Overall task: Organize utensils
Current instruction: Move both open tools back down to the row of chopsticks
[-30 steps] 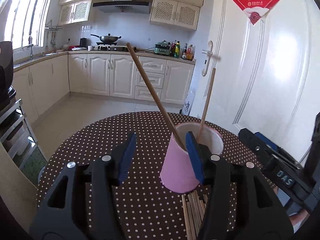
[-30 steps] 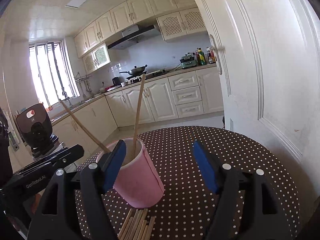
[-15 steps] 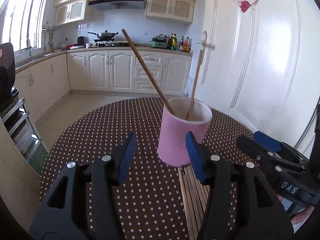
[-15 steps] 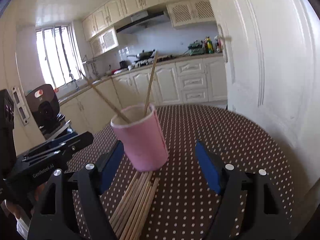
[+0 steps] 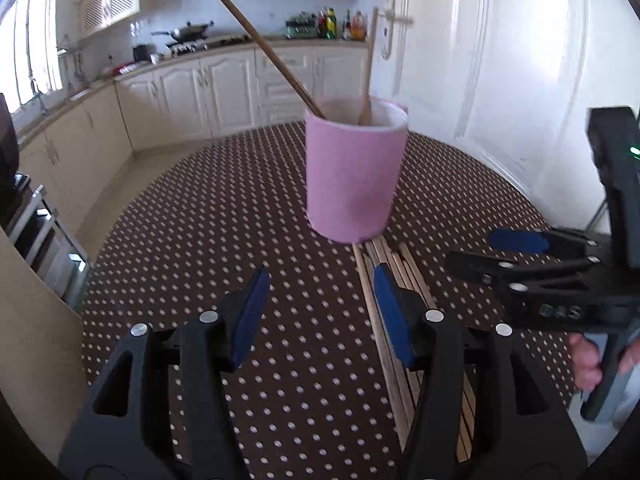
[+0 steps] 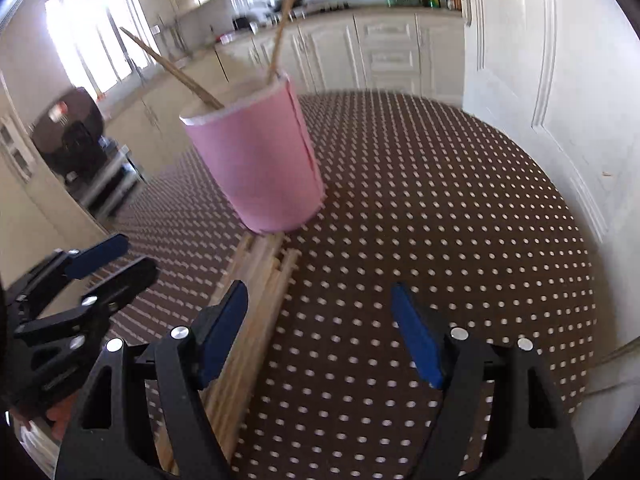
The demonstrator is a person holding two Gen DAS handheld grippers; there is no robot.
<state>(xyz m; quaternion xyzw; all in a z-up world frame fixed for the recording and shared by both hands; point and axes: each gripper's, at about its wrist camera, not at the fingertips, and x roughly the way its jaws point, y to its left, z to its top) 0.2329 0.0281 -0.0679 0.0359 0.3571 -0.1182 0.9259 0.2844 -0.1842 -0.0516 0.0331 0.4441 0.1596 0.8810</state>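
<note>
Kitchen, dotted tabletop (image 5: 192,240): loose chopsticks (image 6: 256,320) lie w/ ends just under the pink cup (image 5: 352,176), which already holds two. Left tongs (image 5: 320,308) part-open & empty, bundle under their right pad; right tongs (image 6: 320,328) wide & empty, bundle under their left pad. Best move imo: lower one pair only, pinch a single stick mid-length, keep clear of the cup so it doesn't tip.

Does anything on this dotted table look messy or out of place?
Somewhat. Only two wooden chopsticks stand in the pink cylindrical cup, leaning apart, while a bundle of loose wooden chopsticks lies flat on the brown polka-dot tablecloth in front of the cup. Nothing looks spilled or broken.
</note>
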